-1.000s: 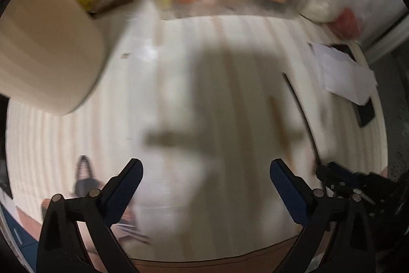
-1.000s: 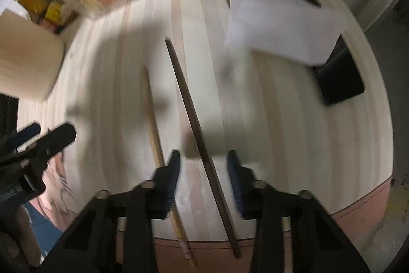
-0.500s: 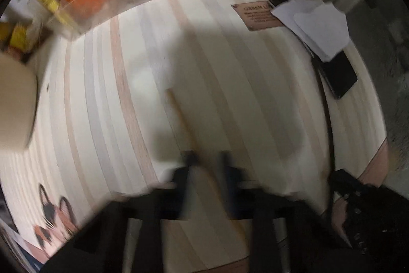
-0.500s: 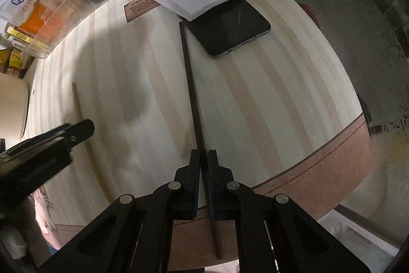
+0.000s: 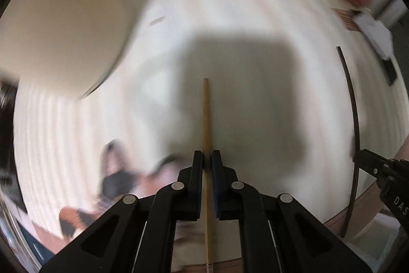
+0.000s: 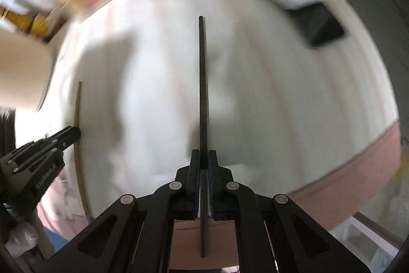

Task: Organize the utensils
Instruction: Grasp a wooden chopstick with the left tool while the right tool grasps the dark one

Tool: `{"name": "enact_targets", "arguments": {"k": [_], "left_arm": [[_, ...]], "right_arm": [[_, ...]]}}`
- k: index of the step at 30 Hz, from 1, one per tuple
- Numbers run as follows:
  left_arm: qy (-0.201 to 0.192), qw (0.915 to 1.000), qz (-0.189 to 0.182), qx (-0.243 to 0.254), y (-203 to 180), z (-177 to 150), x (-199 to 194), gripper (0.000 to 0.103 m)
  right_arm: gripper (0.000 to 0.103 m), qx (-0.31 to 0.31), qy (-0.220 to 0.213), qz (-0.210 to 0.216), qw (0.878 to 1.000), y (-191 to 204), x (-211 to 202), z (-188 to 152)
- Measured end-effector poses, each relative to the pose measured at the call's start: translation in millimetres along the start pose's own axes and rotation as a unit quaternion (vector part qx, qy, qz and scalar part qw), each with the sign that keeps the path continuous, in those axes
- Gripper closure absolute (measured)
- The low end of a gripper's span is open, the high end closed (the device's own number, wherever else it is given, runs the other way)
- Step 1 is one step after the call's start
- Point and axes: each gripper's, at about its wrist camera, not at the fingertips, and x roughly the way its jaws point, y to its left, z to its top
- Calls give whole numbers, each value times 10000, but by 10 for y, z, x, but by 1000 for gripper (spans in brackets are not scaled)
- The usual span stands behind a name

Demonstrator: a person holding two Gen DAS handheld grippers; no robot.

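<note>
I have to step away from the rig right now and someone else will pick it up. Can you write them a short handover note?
Left gripper: shut on the light wooden chopstick, gripped partway along, most of the stick pointing forward.
Right gripper: shut on the dark chopstick, held the same way.
Both sticks hang over the pale striped table; the views are too blurred to say how high.
Done: one chopstick grasped in each gripper.
Left: bring the two together and set them down in their place. No utensil holder can be made out in the blur.
</note>
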Motion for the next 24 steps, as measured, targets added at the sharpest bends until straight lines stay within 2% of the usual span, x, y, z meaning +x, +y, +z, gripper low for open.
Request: {"name": "enact_targets", "arguments": {"k": [4,8,16,19,24], "left_arm": [[64,9988,13,-492,481,-201,-4,99],[44,9963,-110,-850,755,-345,-4,99],[-63,9947,-246,-997,806,-303,-1,99],[-56,9943,-300,-1023,792,-296,2,99],[-118,9942,-345,-1009,1056,-393,-120,99]], "right_arm": [[97,-420,264,184,9986,491,85,-141],[97,-875,496,7,9949,858,129,-299],[96,-1078,557,-518,9913,1155,168,18],[97,-1192,519,-690,9891,1244,208,33],[97,-1156,747,-338,9899,1459,262,13]]}}
